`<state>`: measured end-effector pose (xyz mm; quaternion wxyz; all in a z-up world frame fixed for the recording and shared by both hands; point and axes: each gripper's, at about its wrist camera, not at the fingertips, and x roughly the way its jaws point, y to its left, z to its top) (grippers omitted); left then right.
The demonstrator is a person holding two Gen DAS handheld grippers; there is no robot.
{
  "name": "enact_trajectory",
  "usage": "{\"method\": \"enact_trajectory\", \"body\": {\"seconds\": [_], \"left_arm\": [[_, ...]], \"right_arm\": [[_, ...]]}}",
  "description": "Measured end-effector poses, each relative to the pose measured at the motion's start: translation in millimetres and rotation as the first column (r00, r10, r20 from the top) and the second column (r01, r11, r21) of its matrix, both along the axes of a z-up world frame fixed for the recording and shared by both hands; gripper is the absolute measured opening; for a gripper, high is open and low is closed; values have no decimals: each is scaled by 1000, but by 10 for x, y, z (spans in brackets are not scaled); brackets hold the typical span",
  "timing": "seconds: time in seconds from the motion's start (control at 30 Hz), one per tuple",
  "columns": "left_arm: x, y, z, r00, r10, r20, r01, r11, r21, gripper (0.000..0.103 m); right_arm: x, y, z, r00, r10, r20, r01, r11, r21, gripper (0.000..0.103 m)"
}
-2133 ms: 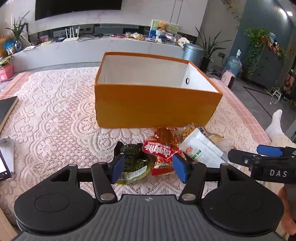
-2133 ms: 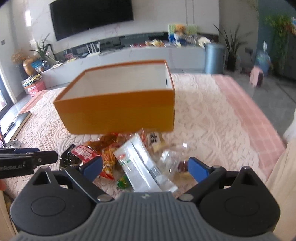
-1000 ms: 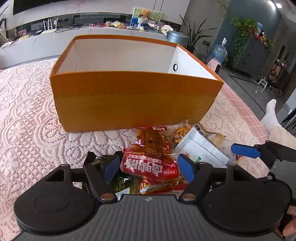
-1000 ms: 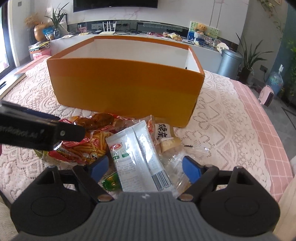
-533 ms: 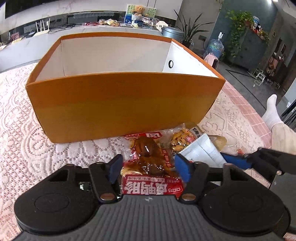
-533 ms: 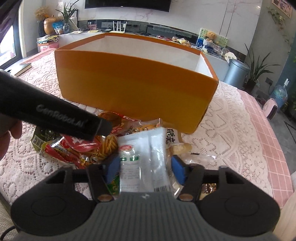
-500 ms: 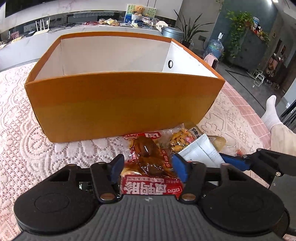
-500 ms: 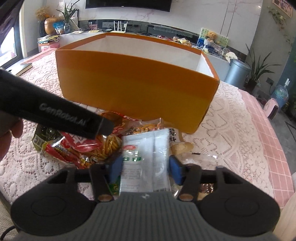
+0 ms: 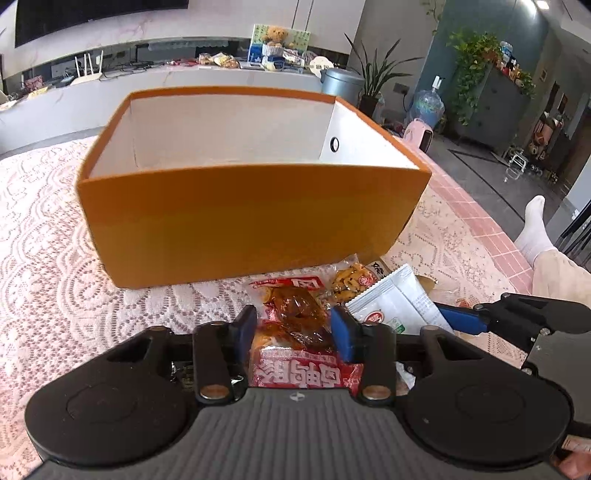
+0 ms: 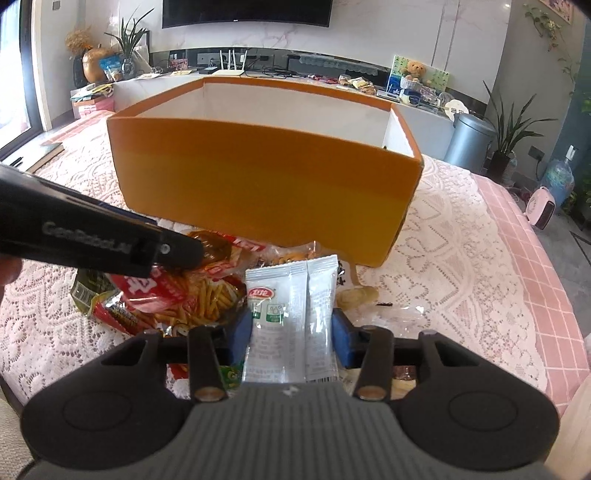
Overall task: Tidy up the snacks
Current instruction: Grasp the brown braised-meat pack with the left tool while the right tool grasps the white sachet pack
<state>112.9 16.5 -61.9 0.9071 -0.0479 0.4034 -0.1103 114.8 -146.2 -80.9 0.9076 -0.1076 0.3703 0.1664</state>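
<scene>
your left gripper is clenched on the red meat snack packet, your right gripper is closing on the white sachet (both in front of the orange box), and slick film could slip out when lifted.

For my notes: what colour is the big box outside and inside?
The box is orange outside and white inside, clearest in the left wrist view.

Grey bin beside potted plant; router below television
</scene>
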Motion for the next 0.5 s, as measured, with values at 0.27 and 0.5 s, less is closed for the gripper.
{"method": "enact_trajectory", "body": {"seconds": [0.27, 0.5], "left_arm": [[-151, 92, 19, 997, -21, -68, 18, 999, -46, 6], [-224, 124, 60, 999, 29, -33, -31, 998, -49, 33]], "right_arm": [[-80, -41, 69, 1000, 3, -2, -3, 1000, 25, 44], [-137, -42, 60, 999, 11, -35, -9, 999, 39, 44]]}}
